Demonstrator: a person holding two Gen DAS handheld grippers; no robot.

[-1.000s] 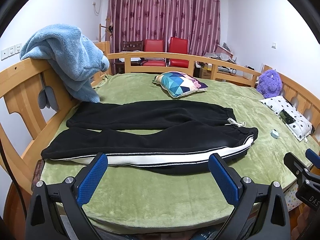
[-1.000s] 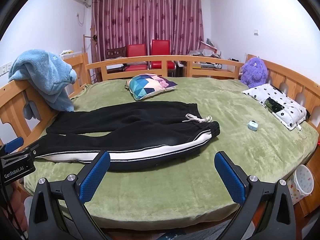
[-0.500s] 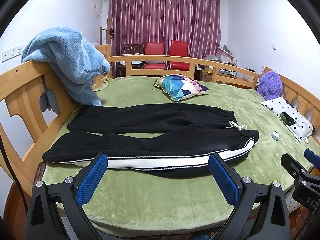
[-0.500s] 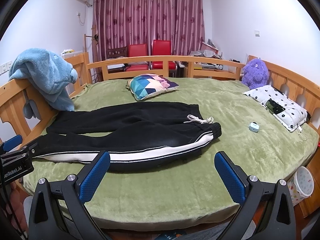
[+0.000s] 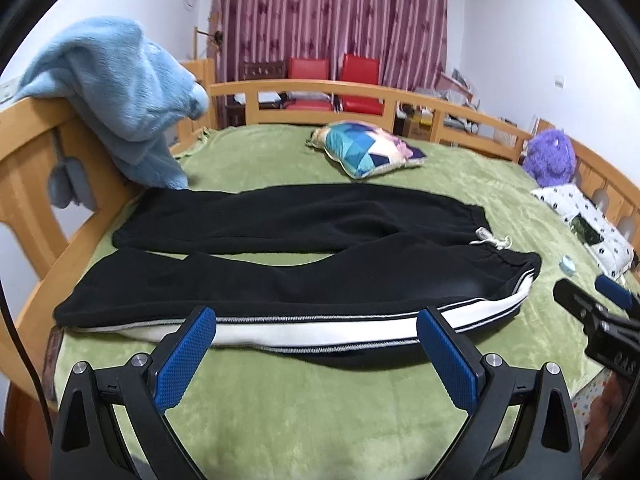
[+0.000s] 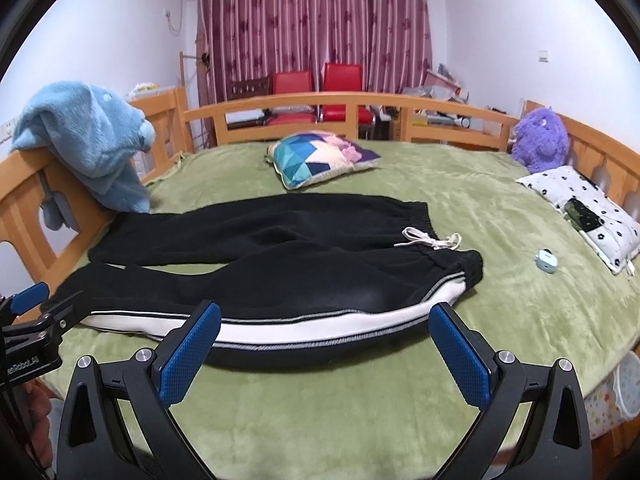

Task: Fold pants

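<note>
Black pants [image 5: 304, 256] with a white side stripe lie flat on the green bed [image 5: 320, 408], legs to the left, waistband and white drawstring [image 5: 494, 240] to the right. They also show in the right wrist view [image 6: 280, 264]. My left gripper [image 5: 320, 344] is open and empty, hovering just in front of the striped near leg. My right gripper [image 6: 324, 340] is open and empty, in front of the stripe nearer the waistband. Each gripper shows at the edge of the other's view.
A blue plush blanket [image 5: 120, 92] hangs on the wooden rail [image 5: 28, 140] at left. A colourful pillow [image 5: 368, 152] lies behind the pants. A purple plush toy [image 6: 540, 140], a dotted pillow [image 6: 588, 208] and a small blue case [image 6: 546, 260] are at right.
Both grippers have moved forward and closer to the near striped leg. The pants have not moved. Both stay open.
</note>
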